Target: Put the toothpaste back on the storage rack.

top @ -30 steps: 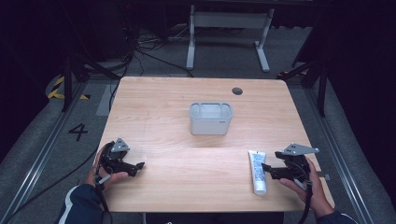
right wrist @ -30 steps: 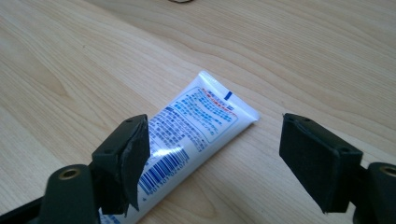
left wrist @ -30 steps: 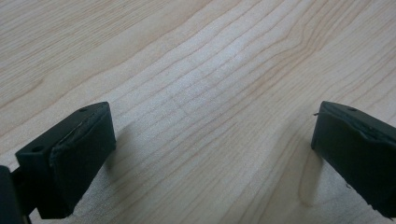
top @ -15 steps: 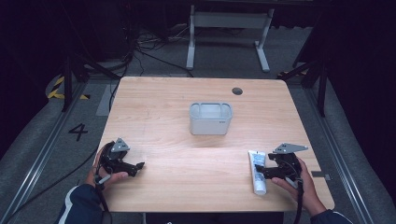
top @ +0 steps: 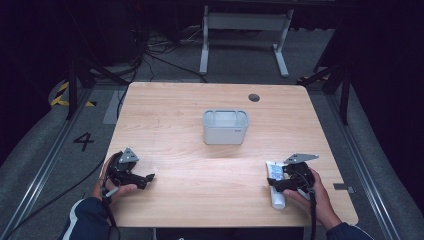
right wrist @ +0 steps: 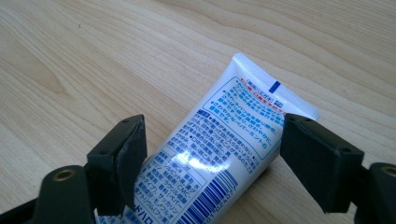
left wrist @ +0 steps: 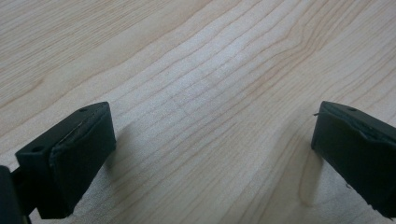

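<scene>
Straddling the tube (right wrist: 224,154), the right gripper (right wrist: 212,158) has its two black jaws set apart on either side of the white plastic body, one on each flank, with a sliver of wood visible between the right jaw and the tube's edge. The pads do not press on it yet; the jaws have just been opening a little wider, with the tube between them, probably so that they clear its flat width before closing. The tube lies flat on the table (top: 200,195), printed side up, its crimped end pointing away from the gripper and its cap end back under the hand. In the high view the right gripper (top: 286,184) sits over the near half of the tube (top: 275,172), which suggests a grasp across the body, not at the thin crimp, where there is more to squeeze against.

The left gripper (left wrist: 210,154) rests low over bare wood, jaws wide apart and holding nothing; it appears parked out of the way near the person's left hand (top: 112,182). A grey bin (top: 225,127) stands well ahead of both grippers, nearer the middle of the table, open side up, and looks like the likely place for the tube once it is lifted.

Closing squarely should matter here, since a soft tube can slip or buckle under an uneven pinch.
</scene>
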The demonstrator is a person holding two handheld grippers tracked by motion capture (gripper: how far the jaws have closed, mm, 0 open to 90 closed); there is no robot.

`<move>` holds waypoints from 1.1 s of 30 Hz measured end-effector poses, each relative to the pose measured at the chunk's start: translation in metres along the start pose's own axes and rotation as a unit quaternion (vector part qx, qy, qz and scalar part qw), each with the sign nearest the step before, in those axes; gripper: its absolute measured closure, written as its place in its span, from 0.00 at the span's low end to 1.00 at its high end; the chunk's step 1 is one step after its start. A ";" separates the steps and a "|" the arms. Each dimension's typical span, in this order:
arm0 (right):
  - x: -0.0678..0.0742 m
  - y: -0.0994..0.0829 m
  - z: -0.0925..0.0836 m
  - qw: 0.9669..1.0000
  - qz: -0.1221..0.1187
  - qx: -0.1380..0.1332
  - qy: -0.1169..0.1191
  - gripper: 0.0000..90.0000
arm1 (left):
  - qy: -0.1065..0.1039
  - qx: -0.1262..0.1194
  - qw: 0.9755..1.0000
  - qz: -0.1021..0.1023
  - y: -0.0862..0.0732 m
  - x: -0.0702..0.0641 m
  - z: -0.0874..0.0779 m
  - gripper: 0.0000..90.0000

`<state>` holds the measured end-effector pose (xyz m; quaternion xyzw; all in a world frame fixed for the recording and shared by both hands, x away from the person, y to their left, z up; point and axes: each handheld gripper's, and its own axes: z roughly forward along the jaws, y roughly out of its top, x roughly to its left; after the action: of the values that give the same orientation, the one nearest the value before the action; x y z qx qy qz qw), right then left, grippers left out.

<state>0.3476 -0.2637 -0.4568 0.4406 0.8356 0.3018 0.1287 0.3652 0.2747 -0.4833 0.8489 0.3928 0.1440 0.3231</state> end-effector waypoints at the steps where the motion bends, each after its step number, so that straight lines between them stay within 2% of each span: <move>1: -0.001 -0.001 0.001 1.000 0.008 0.007 0.004 0.25 | 0.000 0.000 1.000 0.000 0.000 0.000 0.000 0.00; 4: -0.001 -0.001 0.001 1.000 0.011 0.012 0.005 0.23 | 0.001 -0.001 1.000 0.001 0.000 0.000 0.000 0.00; 6: -0.002 -0.002 0.005 0.999 0.018 0.028 0.009 0.22 | -0.001 0.000 1.000 0.000 0.000 0.000 0.000 0.00; 9: -0.001 -0.002 0.009 0.999 0.000 0.037 0.001 0.23 | 0.000 0.000 1.000 0.000 0.000 0.000 0.000 0.00; 22: 0.000 0.009 0.015 0.999 -0.011 0.050 -0.006 0.28 | 0.000 0.000 1.000 0.000 0.000 0.000 0.000 0.00; 33: 0.003 0.017 0.017 0.997 -0.032 0.071 -0.007 0.36 | -0.001 -0.001 1.000 0.000 0.000 0.000 0.000 0.00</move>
<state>0.3651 -0.2473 -0.4594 0.4242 0.8673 0.2347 0.1127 0.3653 0.2747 -0.4834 0.8489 0.3921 0.1437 0.3240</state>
